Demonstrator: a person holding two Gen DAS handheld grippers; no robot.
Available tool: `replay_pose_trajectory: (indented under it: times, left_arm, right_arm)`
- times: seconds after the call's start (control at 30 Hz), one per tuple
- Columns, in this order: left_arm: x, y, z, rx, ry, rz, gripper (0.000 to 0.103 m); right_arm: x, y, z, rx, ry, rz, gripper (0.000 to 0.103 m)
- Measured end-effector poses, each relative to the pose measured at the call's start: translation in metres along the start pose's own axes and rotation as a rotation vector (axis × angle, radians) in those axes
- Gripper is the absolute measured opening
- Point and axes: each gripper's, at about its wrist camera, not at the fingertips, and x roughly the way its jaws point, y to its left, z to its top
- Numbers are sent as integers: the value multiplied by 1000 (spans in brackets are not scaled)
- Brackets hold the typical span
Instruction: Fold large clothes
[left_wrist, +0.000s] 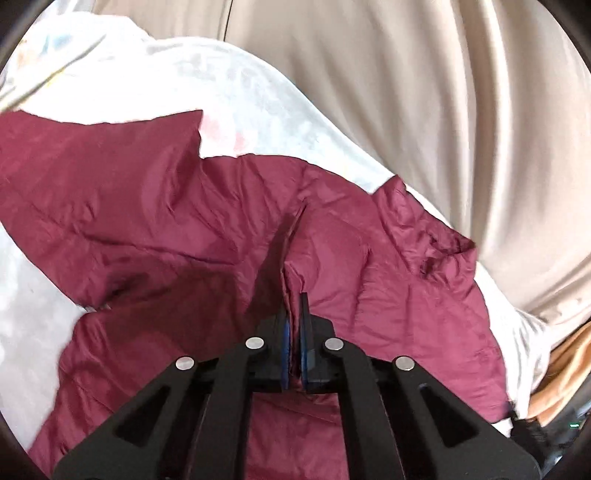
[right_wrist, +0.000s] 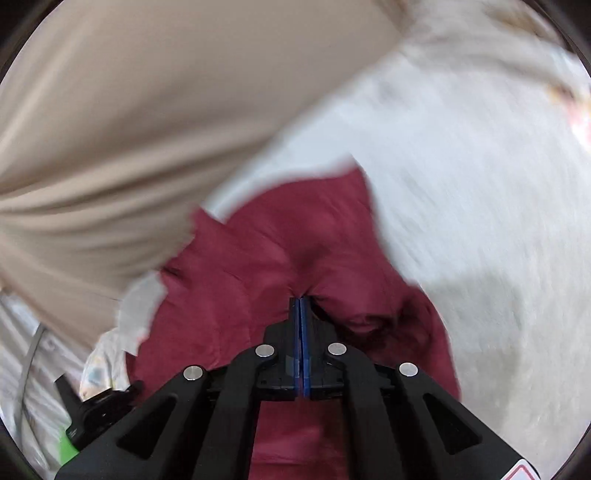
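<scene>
Beige curtain fills the background, hanging in folds behind a bed covered with a white sheet. Maroon garment lies spread and creased on the sheet, one edge close to the curtain. Left gripper: jaws clenched on a raised pleat of the garment, cloth visible between the blue pads. Right gripper: jaws pressed together on a bunched fold of the garment; right wrist view is motion-blurred. Small black device sits at lower left of that view.
</scene>
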Motion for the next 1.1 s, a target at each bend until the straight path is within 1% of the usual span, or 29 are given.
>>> replay_pose_trajectory:
  times: [0.03,0.07,0.1,0.13,0.17,0.2,0.27,0.3,0.33,0.37,0.4,0.47,0.5,0.57,0.63,0.67,0.7,0.77,0.83,0.87,0.9,0.93,0.97,1.0,1.03,1.07,1.1]
  left_arm:
    - [9,1,-3,11,22,25,2]
    - [18,5,-8,18,46,51,3]
    - [33,8,-19,23,82,79,3]
    - [36,11,-25,26,91,80,3]
    - [38,8,-30,46,76,87,3]
    - [38,5,-32,63,69,91,3]
    - [43,1,-31,68,69,97,3]
    - [45,2,-32,67,68,93,4]
    - [46,1,-34,71,63,91,4]
    - [48,-1,-35,81,52,92,4]
    - [49,-3,-37,89,44,98,4]
    - [51,-5,-40,104,33,109,5]
    - [46,0,-40,105,31,108,5]
    - [46,2,-40,97,27,95,5]
    - [45,6,-41,81,25,72,5]
    - [45,9,-40,73,25,61,6]
    - [44,13,-40,66,24,49,7]
    - [40,16,-39,64,23,31,11]
    - [38,17,-37,62,28,28,11]
    - [33,19,-36,64,31,34,11]
    - [20,25,-32,63,20,66,11]
    - [4,36,-29,46,1,77,13]
    - [-12,48,-22,13,-20,70,18]
    - [-33,69,-11,-35,-50,61,34]
    - [-46,84,-3,-68,-74,73,52]
    - [-62,106,8,-106,-105,108,63]
    - [-78,134,23,-147,-145,154,64]
  right_arm:
    - [-2,5,-1,-39,-23,-8,2]
    - [2,4,-4,-63,-16,-31,2]
    - [20,-11,-11,-63,58,-90,1]
    - [32,-25,-19,-55,125,-142,0]
    - [41,-35,-25,-35,171,-153,0]
    - [35,-37,-26,-21,151,-139,0]
    - [20,-26,-20,-62,109,-196,1]
    - [8,-18,-15,-82,71,-222,1]
    - [-7,-10,-14,-90,34,-216,1]
    - [-13,0,-10,-99,-3,-205,1]
    - [-12,14,-4,-128,-19,-183,1]
    - [6,38,3,-239,9,-167,1]
    - [22,48,2,-308,44,-170,0]
    - [46,41,-5,-358,121,-204,0]
    - [66,9,-11,-343,178,-281,0]
    - [68,-3,-12,-300,181,-259,0]
    - [59,-22,-7,-227,165,-232,0]
    - [46,-40,-3,-169,131,-256,0]
    - [40,-45,-3,-132,124,-268,0]
    - [37,-36,-5,-160,120,-315,0]
    - [33,-28,-9,-195,114,-362,0]
    - [28,-18,-11,-230,102,-417,0]
    - [22,-7,-14,-258,86,-457,4]
    - [12,7,-18,-276,77,-452,4]
    - [4,18,-23,-283,80,-431,4]
    - [4,34,-29,-291,84,-414,5]
    - [-4,49,-39,-306,99,-381,7]
